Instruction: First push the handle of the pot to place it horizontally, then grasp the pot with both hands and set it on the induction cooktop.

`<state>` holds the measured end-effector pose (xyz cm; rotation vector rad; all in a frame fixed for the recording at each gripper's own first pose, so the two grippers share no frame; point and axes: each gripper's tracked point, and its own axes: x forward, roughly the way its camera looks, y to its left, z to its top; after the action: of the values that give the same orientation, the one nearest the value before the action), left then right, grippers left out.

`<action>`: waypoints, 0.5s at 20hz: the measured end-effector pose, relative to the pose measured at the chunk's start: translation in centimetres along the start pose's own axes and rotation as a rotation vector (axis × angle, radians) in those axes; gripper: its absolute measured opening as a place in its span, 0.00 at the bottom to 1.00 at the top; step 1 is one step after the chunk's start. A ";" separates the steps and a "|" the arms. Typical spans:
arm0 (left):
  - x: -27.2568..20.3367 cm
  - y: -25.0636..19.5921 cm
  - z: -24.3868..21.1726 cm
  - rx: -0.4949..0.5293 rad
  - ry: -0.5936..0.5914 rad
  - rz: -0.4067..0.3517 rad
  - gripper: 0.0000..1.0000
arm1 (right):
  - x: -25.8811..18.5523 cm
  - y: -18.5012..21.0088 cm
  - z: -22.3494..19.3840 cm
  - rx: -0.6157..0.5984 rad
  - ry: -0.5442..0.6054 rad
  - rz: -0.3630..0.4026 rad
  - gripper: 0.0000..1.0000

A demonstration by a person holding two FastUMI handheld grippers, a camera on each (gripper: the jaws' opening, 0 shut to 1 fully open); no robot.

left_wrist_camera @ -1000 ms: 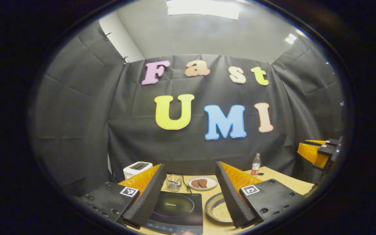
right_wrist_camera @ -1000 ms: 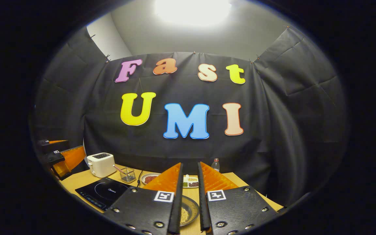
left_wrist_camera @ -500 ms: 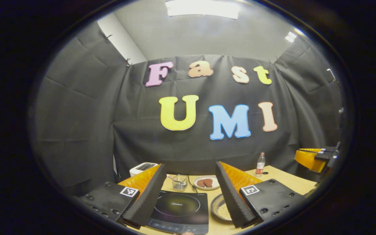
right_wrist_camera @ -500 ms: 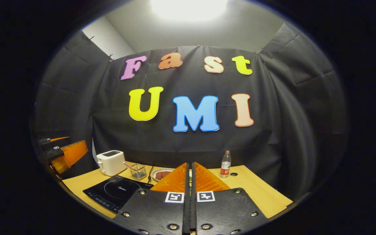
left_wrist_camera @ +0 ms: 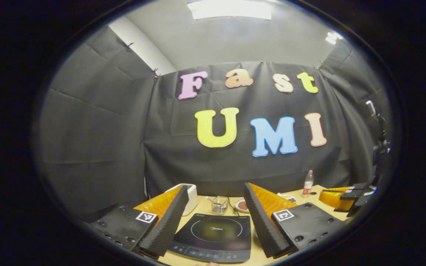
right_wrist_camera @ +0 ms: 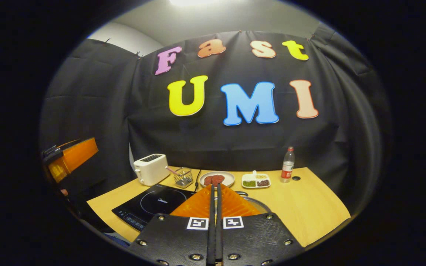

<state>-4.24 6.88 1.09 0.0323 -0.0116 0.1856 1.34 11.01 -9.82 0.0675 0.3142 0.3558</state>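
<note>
Fingers of my right gripper [right_wrist_camera: 215, 192] now pressed together, empty, dipped toward the round steel pot [right_wrist_camera: 259, 204] behind them at 12 o'clock. My left gripper [left_wrist_camera: 216, 218] stays wide apart, empty, over the black glass induction cooktop [left_wrist_camera: 215, 236]. Handle push looks next.

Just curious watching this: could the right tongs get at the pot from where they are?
Probably yes: the right tongs are shut and the pot lies just beyond their tips, nothing between. I can't see its handle.

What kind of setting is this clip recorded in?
Likely a mock kitchen in a recording booth: a black induction cooktop, a white toaster and a white plate of brown patties sit on a light wooden table before black cloth.
</note>
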 end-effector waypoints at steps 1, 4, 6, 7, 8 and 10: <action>-0.1 0.5 -0.1 0.001 0.002 0.012 1.00 | 0.4 0.6 -1.0 -0.003 0.025 0.021 0.00; -0.3 1.7 -0.3 0.005 0.009 0.046 1.00 | 1.3 1.9 -3.6 -0.023 0.103 0.075 0.00; -0.5 2.3 -0.3 0.007 0.013 0.066 1.00 | 1.9 2.9 -5.5 -0.035 0.155 0.111 0.00; -0.6 2.8 -0.5 0.009 0.014 0.076 1.00 | 2.1 3.3 -6.5 -0.041 0.180 0.126 0.00; -0.6 3.2 -0.5 0.011 0.015 0.085 1.00 | 2.4 3.6 -7.2 -0.048 0.202 0.141 0.00; -0.7 3.8 -0.7 0.010 0.020 0.101 1.00 | 2.5 4.7 -8.8 -0.052 0.246 0.172 0.00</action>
<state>-5.67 10.50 0.55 0.0402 0.0079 0.2871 -0.76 16.34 -18.33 -0.0013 0.5443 0.5445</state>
